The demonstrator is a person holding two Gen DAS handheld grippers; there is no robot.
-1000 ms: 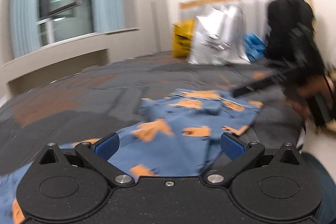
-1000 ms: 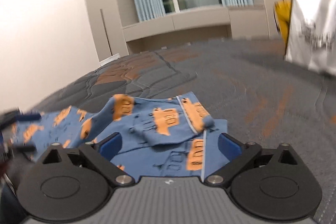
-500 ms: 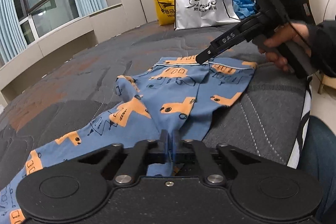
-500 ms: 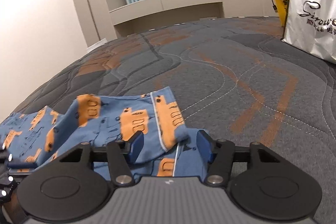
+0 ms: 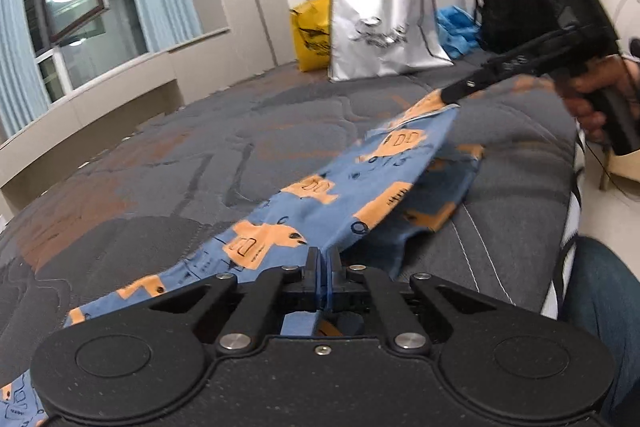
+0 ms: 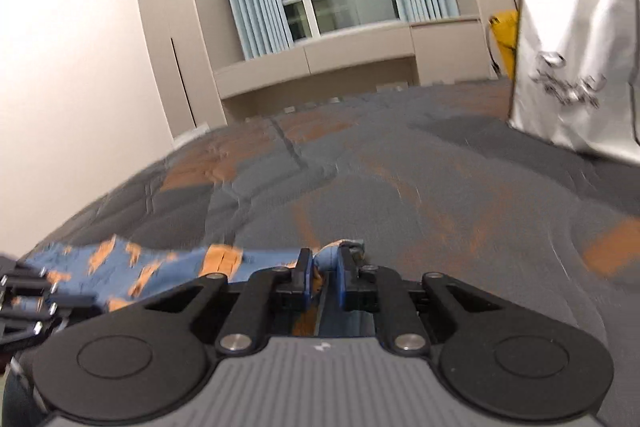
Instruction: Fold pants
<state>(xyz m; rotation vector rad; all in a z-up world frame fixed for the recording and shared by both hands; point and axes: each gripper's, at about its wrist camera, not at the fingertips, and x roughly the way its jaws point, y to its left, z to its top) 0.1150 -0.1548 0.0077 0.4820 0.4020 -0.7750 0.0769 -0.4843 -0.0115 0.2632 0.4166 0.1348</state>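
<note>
Both grippers (image 5: pixel 322 259) (image 6: pixel 325 269) now clamped on pants (image 5: pixel 304 211), fabric lifted vs. earlier.

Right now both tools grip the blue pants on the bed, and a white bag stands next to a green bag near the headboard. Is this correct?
Not quite: the bag beside the white bag is yellow, not green, as the left wrist view shows. The rest holds: the left tool and the right tool both grip the blue pants on the bed.
</note>
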